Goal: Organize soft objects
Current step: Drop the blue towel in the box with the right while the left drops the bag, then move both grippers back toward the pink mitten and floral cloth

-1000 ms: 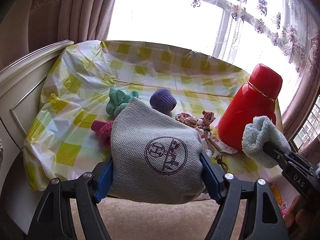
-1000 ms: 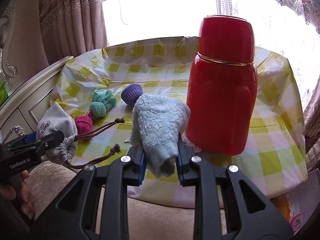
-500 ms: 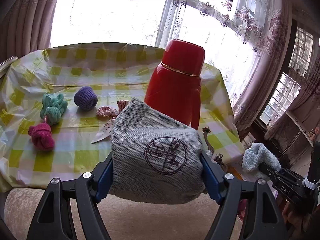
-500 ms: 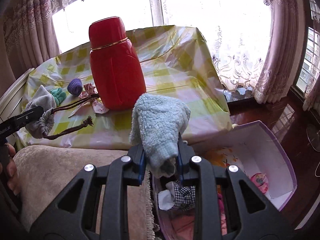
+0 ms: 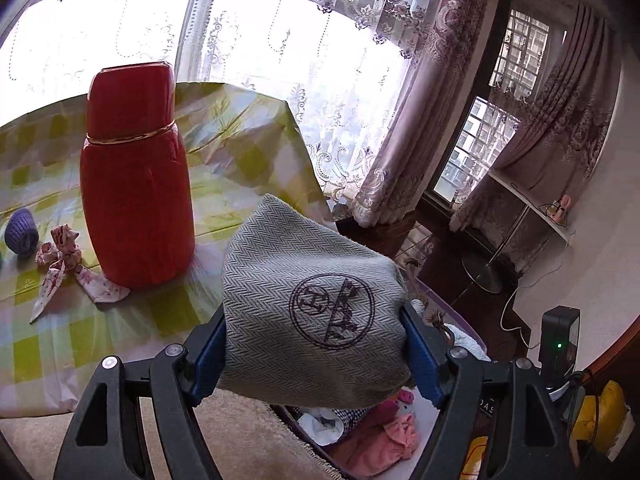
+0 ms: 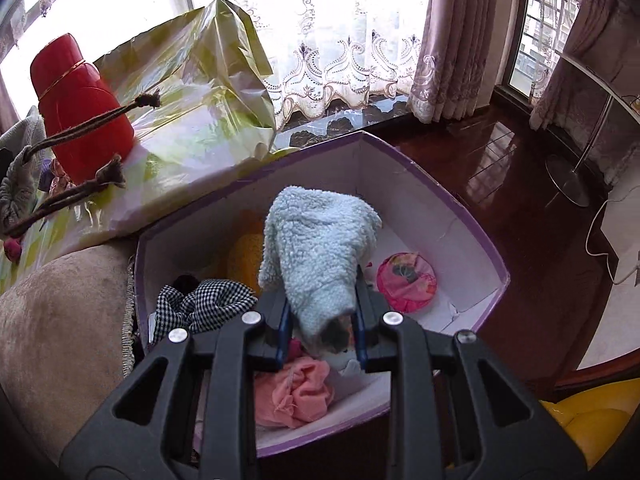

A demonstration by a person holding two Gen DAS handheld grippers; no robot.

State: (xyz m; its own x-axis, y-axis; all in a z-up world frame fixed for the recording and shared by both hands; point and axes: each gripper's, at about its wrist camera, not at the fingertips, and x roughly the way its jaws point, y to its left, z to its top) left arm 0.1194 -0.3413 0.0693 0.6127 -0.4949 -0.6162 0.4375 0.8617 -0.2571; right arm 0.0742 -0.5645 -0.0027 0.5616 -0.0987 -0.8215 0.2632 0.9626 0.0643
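we start with the biggest piece, the purple-rimmed box (image 6: 440, 216) on the floor just beside the table (image 5: 256, 152) with its yellow checked cloth. it already holds several soft things: a black-and-white checked cloth (image 6: 200, 304), a pink crumpled cloth (image 6: 296, 392), a round pink flowered pouch (image 6: 406, 282) and something orange (image 6: 244, 256) against the far wall. so a fair share of the sorting looks done.

next, the two pieces we carry now. our left gripper (image 5: 316, 348) is clamped wide around the grey herringbone drawstring bag (image 5: 312, 304), pads pressing on both its sides, and in the left view the bag hangs above the box's near end, not yet inside. its brown cords (image 6: 80, 160) trail loose in the right view. our right gripper (image 6: 322, 316) is pinched nearly shut on the pale blue fluffy cloth (image 6: 320, 248), which hangs over the middle of the box — we judge it the closer of the two to being let go.

what is left on the table (as far as we can see it): the purple knitted roll (image 5: 22, 232) and the pink flowered fabric bow (image 5: 68, 264), both near the foot of the red flask (image 5: 136, 184), and a bit of something magenta (image 6: 12, 250) at the left edge of the right view — too little shows to name it. the flask is hard, so we take it to be no part of the job.

by our reckoning we are past halfway: two drops pending, then at least two or three more fetches.
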